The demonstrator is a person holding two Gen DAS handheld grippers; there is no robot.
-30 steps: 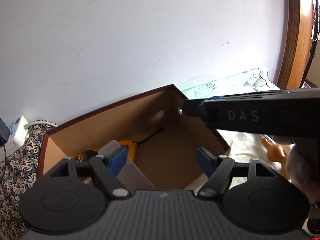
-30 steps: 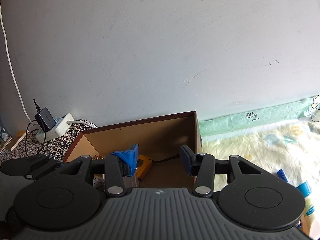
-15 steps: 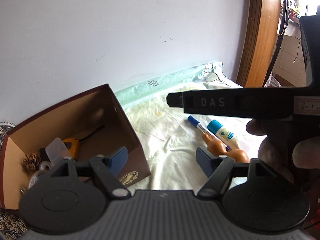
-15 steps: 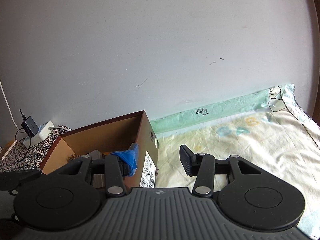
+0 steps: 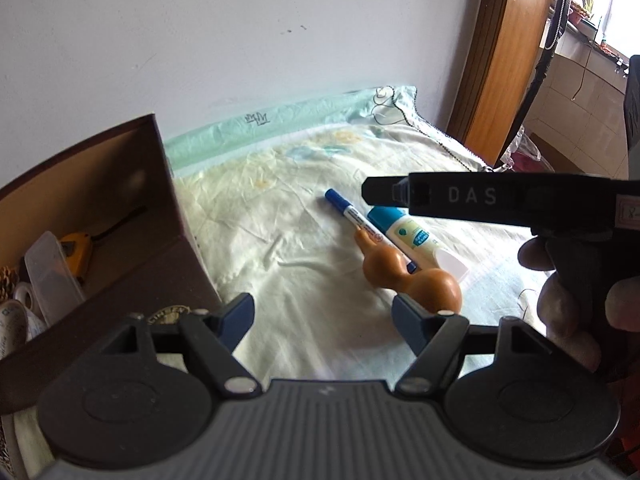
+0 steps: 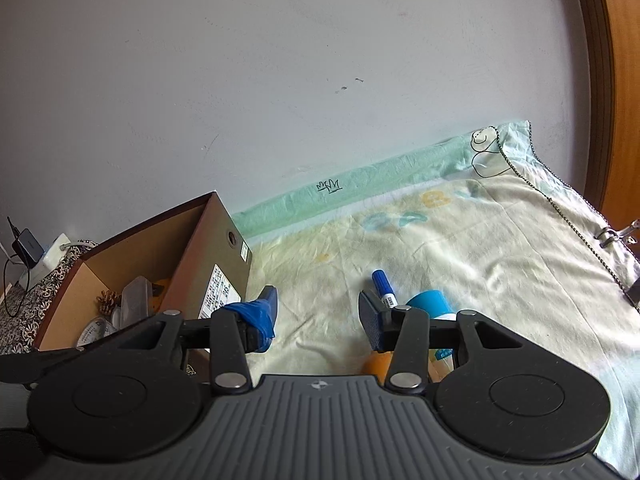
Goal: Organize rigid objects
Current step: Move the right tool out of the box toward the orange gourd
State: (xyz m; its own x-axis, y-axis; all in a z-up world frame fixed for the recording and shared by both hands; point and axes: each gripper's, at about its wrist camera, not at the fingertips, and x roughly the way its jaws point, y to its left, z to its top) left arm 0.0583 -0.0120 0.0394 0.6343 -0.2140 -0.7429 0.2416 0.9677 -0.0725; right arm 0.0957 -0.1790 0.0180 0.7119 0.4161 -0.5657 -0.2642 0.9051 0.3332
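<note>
My left gripper (image 5: 322, 316) is open and holds nothing, hanging over the pale sheet (image 5: 280, 240). Just right of it lie an orange gourd-shaped toy (image 5: 404, 272), a blue marker (image 5: 352, 216) and a white tube with a blue cap (image 5: 408, 236). A brown cardboard box (image 5: 176, 248) stands at the left, holding a yellow tape measure (image 5: 74, 248) and a clear case (image 5: 50, 276). My right gripper (image 6: 316, 316) has nothing between its slowly closing jaws. The marker (image 6: 382, 284), tube cap (image 6: 428, 302) and toy (image 6: 376, 364) sit by its right finger. The box (image 6: 224, 256) is on its left.
A person's hand (image 5: 568, 280) holds the right gripper's black body (image 5: 480, 200) above the tube. A wooden door frame (image 5: 504, 60) stands at the right. A charger and power strip (image 6: 28, 244) rest on patterned cloth (image 6: 16, 320) beyond the box. A grey wall runs behind.
Both grippers have swung right, away from the box's inside, and dipped toward the sheet. The marker, tube and orange toy have come into view. The right jaws have narrowed slightly.
</note>
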